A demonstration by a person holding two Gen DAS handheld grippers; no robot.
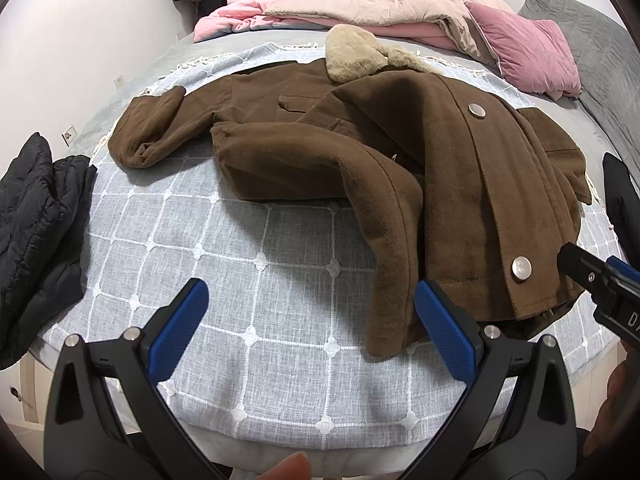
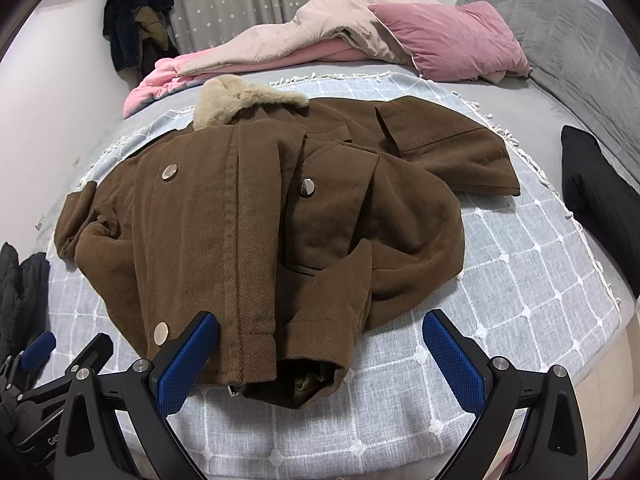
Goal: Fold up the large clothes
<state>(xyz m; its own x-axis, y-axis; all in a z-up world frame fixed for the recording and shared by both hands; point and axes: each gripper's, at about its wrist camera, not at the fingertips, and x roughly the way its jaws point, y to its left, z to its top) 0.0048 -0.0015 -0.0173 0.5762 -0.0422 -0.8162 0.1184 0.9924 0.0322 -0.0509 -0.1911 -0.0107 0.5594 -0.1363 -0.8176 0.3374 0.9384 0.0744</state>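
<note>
A brown coat [image 1: 400, 152] with a beige fur collar [image 1: 352, 56] and metal snap buttons lies crumpled on a light blue checked blanket [image 1: 224, 256]. One sleeve is folded across its front, its cuff reaching the near edge. My left gripper [image 1: 312, 316] is open, just short of that cuff, holding nothing. In the right wrist view the same coat [image 2: 248, 224] fills the middle, and my right gripper [image 2: 320, 348] is open over its bottom hem, its left pad [image 2: 188, 360] beside the hem. The right gripper's tip [image 1: 592, 276] shows at the coat's right edge.
A black quilted garment [image 1: 36, 232] lies at the bed's left edge, and another dark item [image 2: 592, 192] at the right. Pink and beige bedding [image 2: 320, 40] and a pink pillow [image 2: 452, 40] are piled at the back. Dark clothes [image 2: 136, 20] hang by the curtain.
</note>
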